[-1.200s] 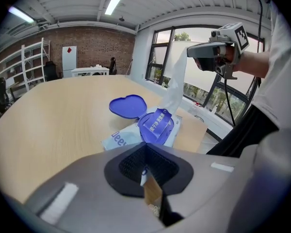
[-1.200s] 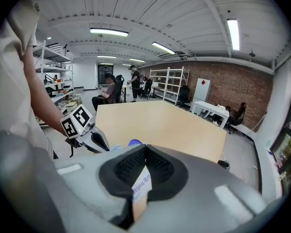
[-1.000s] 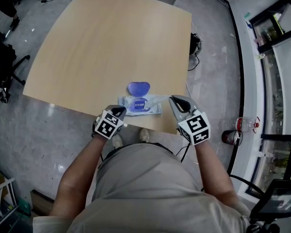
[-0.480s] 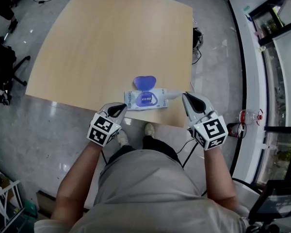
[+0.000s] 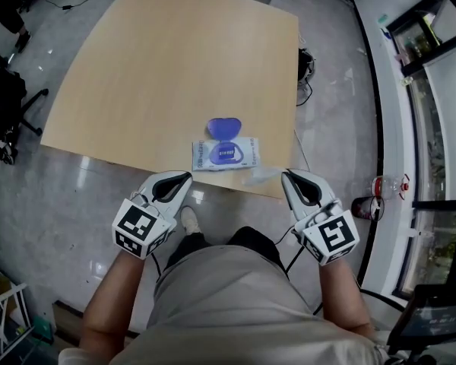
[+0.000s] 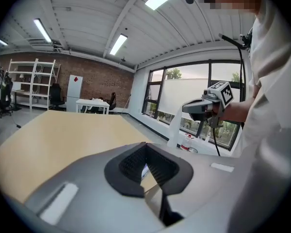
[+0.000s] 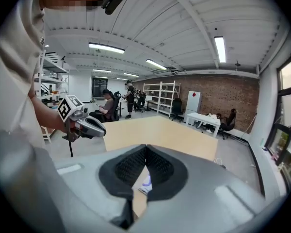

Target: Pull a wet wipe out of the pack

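Observation:
The wet wipe pack (image 5: 225, 153) lies flat near the front edge of the wooden table (image 5: 152, 67), its purple lid (image 5: 223, 127) flipped open. My right gripper (image 5: 286, 176) is off the table's front edge, shut on a white wet wipe (image 5: 260, 176) that is free of the pack. In the left gripper view that wipe (image 6: 176, 127) hangs from the right gripper (image 6: 196, 108). My left gripper (image 5: 185, 176) is shut on nothing, just short of the table edge, apart from the pack. Its jaws (image 6: 146, 145) meet at the tip.
A plastic bottle (image 5: 376, 185) and a dark can (image 5: 362, 207) stand on the floor at the right. Office chairs (image 5: 4, 120) sit left of the table. People sit at desks in the background (image 7: 106, 106). The person's legs are below the table edge.
Both grippers drew back from the pack toward the person. The wipe came out of the pack with the right gripper. The left gripper left the pack's end.

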### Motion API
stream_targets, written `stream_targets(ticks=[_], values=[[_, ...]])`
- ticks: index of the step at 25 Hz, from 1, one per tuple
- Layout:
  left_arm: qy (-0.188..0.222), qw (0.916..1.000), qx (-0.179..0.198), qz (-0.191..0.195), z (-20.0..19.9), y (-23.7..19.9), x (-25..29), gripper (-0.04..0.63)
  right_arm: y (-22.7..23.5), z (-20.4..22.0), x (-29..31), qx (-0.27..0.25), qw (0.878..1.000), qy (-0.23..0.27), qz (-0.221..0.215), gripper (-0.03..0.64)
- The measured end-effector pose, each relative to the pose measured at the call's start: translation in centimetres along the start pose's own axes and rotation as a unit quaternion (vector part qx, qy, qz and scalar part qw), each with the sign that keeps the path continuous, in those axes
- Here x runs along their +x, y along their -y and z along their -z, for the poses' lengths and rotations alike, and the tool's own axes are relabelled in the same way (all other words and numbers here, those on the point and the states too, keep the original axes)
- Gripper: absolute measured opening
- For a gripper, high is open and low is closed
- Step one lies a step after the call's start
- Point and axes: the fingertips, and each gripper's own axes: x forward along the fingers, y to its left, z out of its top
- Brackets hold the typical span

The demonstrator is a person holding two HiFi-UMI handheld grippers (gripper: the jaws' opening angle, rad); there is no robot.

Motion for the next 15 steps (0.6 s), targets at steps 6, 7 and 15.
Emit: stream_targets(ticks=[6, 7, 15], values=[[0.014, 0.9993, 0.033, -0.009, -3.0, 7.1, -1.8, 0.006, -0.7, 0.4, -5.8, -0.011, 0.999, 0.030, -0.025, 0.003], [0.018, 0.9990, 0.039, -0.013, -3.6, 8.5, -1.7, 0.006, -0.5, 0.6, -6.9, -0.013, 0.999, 0.038, -0.031, 0.003], [0.043, 0.9967, 0.062, -0.032, -5.7, 22.8, -0.2, 0.006, 0.6, 5.0, -17.7, -0.018, 0.994, 0.077, -0.077, 0.003]])
